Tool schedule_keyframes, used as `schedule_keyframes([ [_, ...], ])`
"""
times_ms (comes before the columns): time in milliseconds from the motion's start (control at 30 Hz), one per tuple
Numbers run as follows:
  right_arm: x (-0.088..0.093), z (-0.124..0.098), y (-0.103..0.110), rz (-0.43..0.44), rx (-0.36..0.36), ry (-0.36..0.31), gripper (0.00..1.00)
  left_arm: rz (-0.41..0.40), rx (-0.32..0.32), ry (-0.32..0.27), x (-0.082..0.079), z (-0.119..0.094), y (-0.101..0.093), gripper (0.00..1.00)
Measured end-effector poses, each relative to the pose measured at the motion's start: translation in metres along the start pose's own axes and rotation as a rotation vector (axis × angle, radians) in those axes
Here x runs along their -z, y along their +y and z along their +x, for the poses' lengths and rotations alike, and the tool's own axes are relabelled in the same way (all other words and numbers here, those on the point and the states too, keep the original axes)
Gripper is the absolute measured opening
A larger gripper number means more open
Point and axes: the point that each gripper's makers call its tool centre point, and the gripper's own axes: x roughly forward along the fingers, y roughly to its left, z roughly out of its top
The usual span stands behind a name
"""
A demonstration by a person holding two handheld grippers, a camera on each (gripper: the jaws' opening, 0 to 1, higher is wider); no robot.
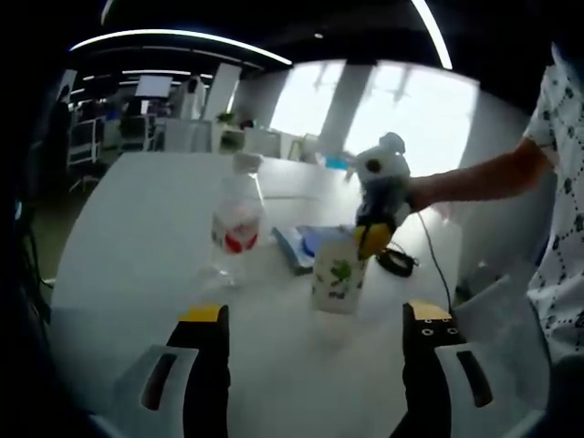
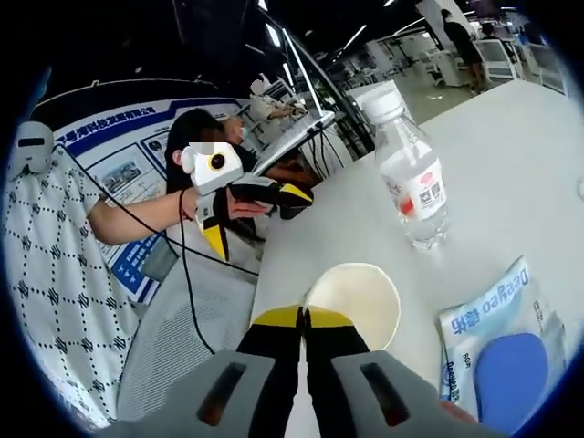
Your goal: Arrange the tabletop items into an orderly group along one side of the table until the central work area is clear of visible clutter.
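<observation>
Paper cup upright on white tabletop, rim pinched by right hand-held gripper, jaws together on near wall. Left hand-held gripper hangs wide apart, gripping nothing. Water bottle just beyond cup; blue-white packet beside it. Risk: thin rim pinch crushes or tips cup; sideways drag could knock bottle over.
</observation>
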Motion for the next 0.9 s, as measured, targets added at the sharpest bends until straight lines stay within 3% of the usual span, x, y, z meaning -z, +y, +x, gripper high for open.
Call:
schedule_keyframes([
  [900,-0.036,-0.015,-0.026,-0.108,0.121,0.016,0.0,-0.018,-0.017,-0.025,0.002,-0.003,0.003,0.72],
])
